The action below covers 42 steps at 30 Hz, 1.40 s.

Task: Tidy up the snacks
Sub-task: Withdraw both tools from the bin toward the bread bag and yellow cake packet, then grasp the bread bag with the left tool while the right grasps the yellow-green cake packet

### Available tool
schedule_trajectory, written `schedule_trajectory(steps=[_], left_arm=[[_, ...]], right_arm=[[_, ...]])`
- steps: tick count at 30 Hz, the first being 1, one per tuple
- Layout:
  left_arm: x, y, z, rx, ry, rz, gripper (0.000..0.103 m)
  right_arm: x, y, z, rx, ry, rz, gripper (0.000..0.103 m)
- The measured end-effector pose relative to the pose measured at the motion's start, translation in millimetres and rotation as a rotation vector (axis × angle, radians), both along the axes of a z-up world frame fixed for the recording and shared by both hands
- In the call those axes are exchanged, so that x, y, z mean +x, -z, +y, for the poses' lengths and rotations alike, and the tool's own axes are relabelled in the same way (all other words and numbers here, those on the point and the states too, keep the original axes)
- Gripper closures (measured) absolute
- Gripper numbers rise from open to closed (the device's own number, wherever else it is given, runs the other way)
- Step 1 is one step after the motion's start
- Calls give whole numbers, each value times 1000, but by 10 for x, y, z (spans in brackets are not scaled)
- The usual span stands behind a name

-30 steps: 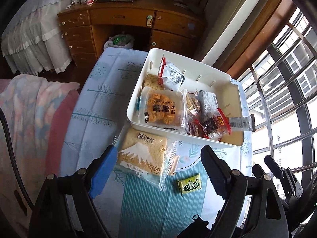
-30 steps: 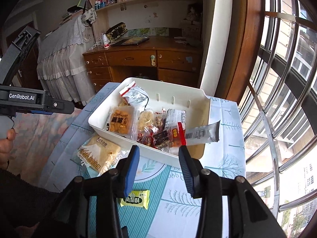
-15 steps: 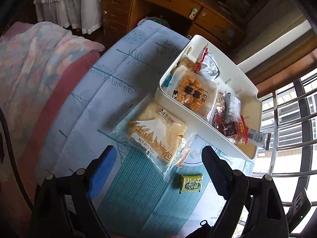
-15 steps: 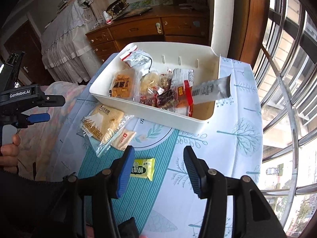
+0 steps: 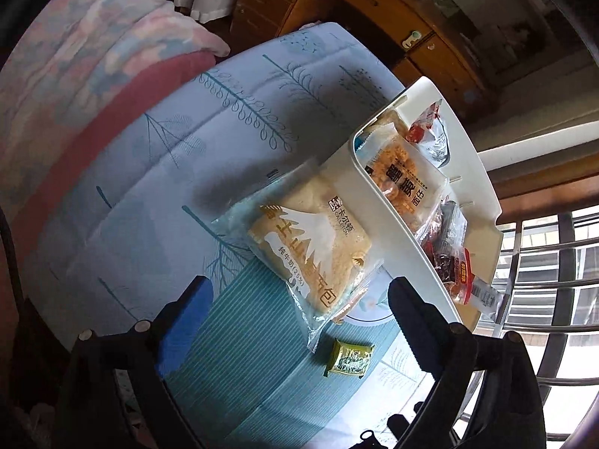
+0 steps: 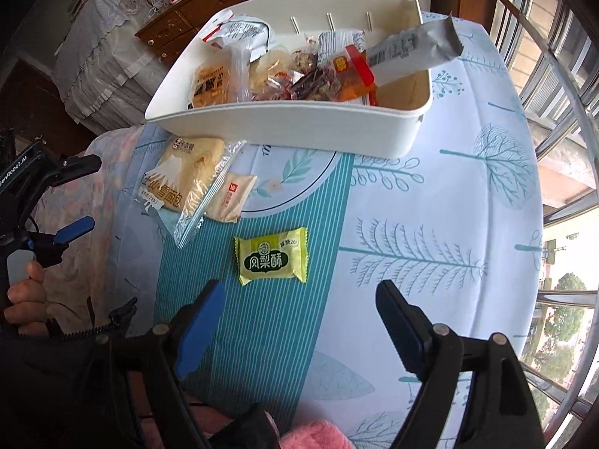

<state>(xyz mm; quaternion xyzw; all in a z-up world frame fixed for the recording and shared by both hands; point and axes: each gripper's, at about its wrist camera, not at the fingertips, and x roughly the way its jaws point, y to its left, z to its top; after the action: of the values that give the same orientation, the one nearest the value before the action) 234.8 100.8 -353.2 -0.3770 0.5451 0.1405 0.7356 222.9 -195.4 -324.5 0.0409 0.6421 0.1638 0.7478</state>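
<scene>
The right gripper had just opened wide, nothing in it, over the green snack. The left gripper gaped empty above the bread bag. Behind sat the white bin, full of snacks

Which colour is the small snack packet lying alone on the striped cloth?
Yellow-green small snack packet with dark green label; clearest in the right wrist view.

The tablecloth right of the green snack packet lies bare, open to approach. The white bin blocks the far side. The bread bag lies just beside the bin on the left.
</scene>
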Motion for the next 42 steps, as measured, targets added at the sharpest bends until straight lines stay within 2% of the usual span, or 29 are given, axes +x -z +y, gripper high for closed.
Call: schedule_trajectory(steps=[1,7,14,23,30,35,39,42], left_arm=[[-7,47,5,-16,-18,0,6],[-10,366,-32,-118,-116,-9,5],[55,693,-109,-172,-154,18,5],[144,940,-123,-238,-226,19,5],[266,1016,-194,-246,-224,3,5],[269,1013,-184,-209,-256,-26,5],[312,1066,-162,-222,-262,-27,5],[318,1104,-163,-228,-264,-17,10]], right_arm=[[-6,29,22,1,-4,11,8],[-65,174,204,-9,-45,43,7],[-75,280,376,-65,-83,-42,7],[-86,516,578,-166,-157,-136,7],[-39,649,588,-201,-146,-172,7],[-49,680,612,-216,-166,-230,8],[-73,719,700,-209,-185,-260,15],[-66,740,756,-198,-181,-260,20]])
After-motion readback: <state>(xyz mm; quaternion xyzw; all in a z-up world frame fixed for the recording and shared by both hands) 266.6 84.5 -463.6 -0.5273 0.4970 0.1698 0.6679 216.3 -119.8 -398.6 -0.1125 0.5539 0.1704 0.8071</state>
